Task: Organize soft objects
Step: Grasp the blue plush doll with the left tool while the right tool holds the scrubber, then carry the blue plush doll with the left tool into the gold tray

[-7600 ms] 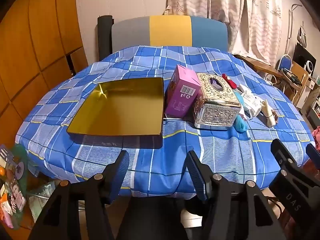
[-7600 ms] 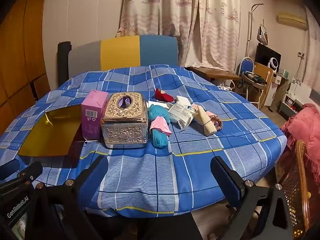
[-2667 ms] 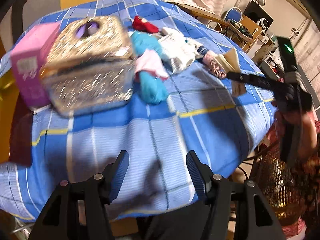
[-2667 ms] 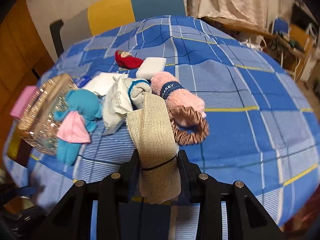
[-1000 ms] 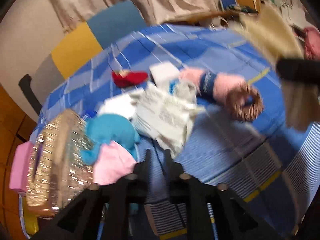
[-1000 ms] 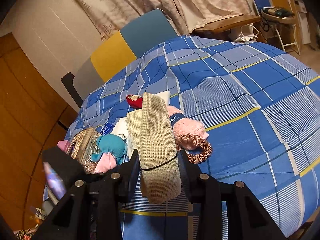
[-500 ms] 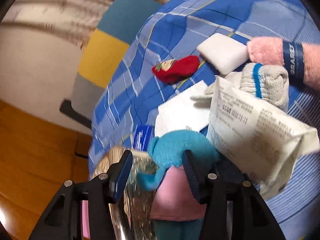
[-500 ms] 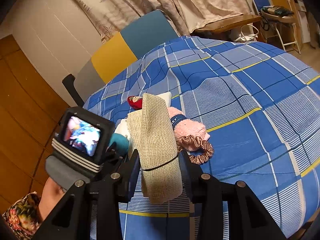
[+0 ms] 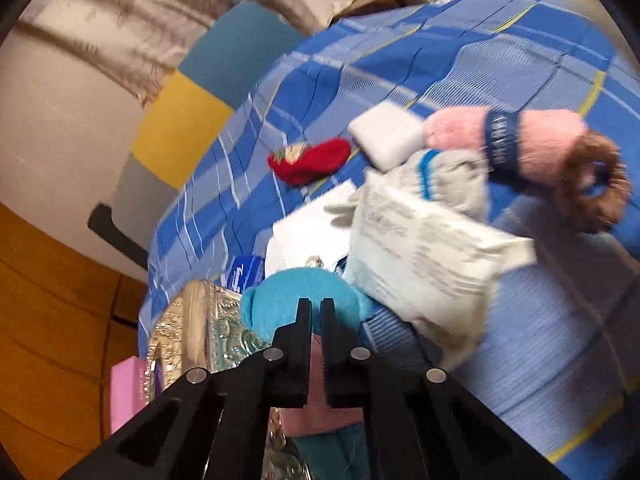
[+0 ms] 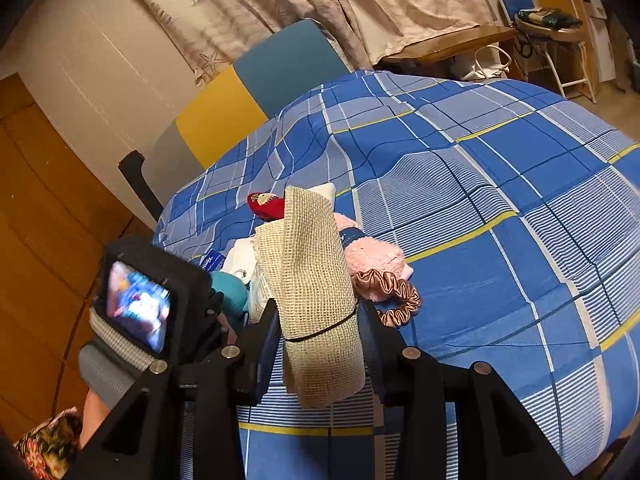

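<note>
Between the jaws of the right gripper point(image 10: 320, 320), clamped from both sides: a beige mesh roll point(image 10: 316, 292), nearly upright, bound with a thin black band and lifted off the table point(image 10: 500, 280). Just beyond these jaws, on the blue checked cloth: a pink towel point(image 10: 376, 256) with a brown scrunchie point(image 10: 396, 300) touching it. Further past the roll's top, partly hidden: a red sock point(image 10: 266, 204). To the left of these jaws: the left gripper's camera body, held in a hand with a grey strap.

At the tips of the left gripper point(image 9: 316, 308), pushed against a teal toy point(image 9: 280, 300). Jaws clenched there, with only a thin slit left. Seen through the slit and below the jaws: a pink cloth point(image 9: 316, 408) lying on the toy. Cannot tell whether pinched or only behind. Left of these jaws, touching the toy: a silver box point(image 9: 200, 332), and past it, lower left, a purple box point(image 9: 124, 392). Right of the jaws, just beside the toy: a white packet point(image 9: 424, 256), tilted, leaning over a grey sock point(image 9: 452, 176) with a blue stripe. Ahead of the jaws: white paper point(image 9: 308, 232), and well beyond it a white pad point(image 9: 384, 136) touching the towel. Much blur in this view, so no small print readable.
</note>
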A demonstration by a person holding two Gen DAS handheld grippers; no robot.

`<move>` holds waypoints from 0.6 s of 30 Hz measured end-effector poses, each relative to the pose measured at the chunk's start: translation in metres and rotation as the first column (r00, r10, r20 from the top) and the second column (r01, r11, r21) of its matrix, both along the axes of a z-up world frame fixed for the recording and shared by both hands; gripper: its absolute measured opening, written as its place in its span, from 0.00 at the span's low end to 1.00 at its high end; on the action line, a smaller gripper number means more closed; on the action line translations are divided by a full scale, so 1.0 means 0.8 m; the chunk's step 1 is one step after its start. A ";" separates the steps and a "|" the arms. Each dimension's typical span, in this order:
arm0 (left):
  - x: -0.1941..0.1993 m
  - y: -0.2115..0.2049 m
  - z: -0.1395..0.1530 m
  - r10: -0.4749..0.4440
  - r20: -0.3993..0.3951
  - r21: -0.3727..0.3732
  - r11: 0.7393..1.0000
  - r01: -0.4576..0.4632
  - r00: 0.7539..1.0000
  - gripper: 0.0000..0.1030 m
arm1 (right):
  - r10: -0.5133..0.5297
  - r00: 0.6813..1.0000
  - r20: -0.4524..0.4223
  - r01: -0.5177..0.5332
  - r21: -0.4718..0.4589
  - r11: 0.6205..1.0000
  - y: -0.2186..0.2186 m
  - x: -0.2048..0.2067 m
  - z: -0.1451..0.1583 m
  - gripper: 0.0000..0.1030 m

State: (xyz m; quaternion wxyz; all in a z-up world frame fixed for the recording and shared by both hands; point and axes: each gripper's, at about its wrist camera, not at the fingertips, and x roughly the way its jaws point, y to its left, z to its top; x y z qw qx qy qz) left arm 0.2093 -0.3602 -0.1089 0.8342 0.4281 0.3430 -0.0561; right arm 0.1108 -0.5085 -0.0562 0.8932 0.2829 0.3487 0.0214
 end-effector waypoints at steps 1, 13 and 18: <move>-0.008 -0.001 0.003 -0.013 -0.007 -0.008 1.000 0.013 1.000 0.03 | 0.001 1.000 -0.001 -0.001 -0.001 1.000 0.000 0.000 0.000 0.40; 0.019 -0.004 -0.016 0.115 0.080 0.254 0.958 -0.131 0.990 0.79 | -0.001 1.000 0.008 0.001 0.013 1.000 -0.002 -0.001 0.001 0.40; 0.058 -0.002 -0.033 0.167 -0.042 0.242 0.958 -0.153 0.985 0.79 | 0.001 1.000 0.009 -0.001 0.016 1.000 -0.001 -0.001 0.002 0.40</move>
